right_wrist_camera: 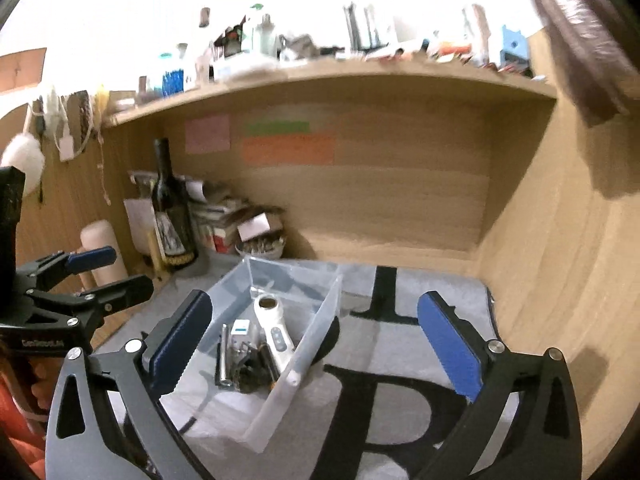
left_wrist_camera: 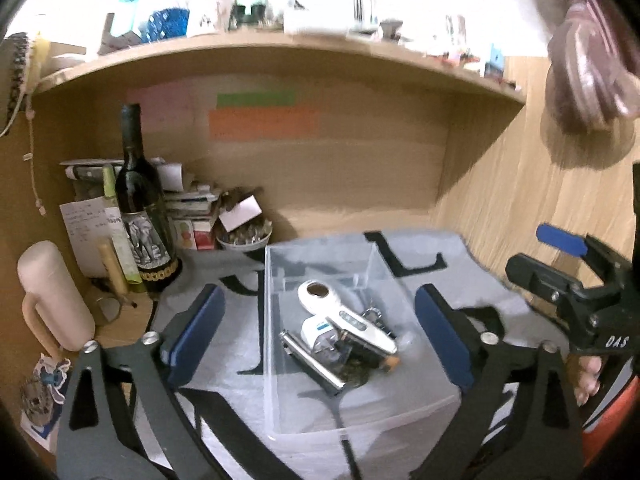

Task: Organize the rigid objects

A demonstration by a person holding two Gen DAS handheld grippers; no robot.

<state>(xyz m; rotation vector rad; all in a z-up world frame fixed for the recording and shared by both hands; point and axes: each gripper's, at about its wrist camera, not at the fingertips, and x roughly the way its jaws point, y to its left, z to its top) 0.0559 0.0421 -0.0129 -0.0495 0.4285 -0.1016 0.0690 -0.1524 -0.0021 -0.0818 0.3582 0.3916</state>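
The clear bin (left_wrist_camera: 360, 360) on the grey mat holds the white handheld device (left_wrist_camera: 344, 316) (long axis running toward the bin's near right corner), dead ahead between the spread, empty left gripper (left_wrist_camera: 320, 340), while the equally spread right gripper (right_wrist_camera: 316, 348) sits right of the bin.

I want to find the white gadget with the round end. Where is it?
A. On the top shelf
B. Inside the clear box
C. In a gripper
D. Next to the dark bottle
B: the white gadget lies inside the clear box with other small items, away from the dark bottle, and neither gripper holds anything.
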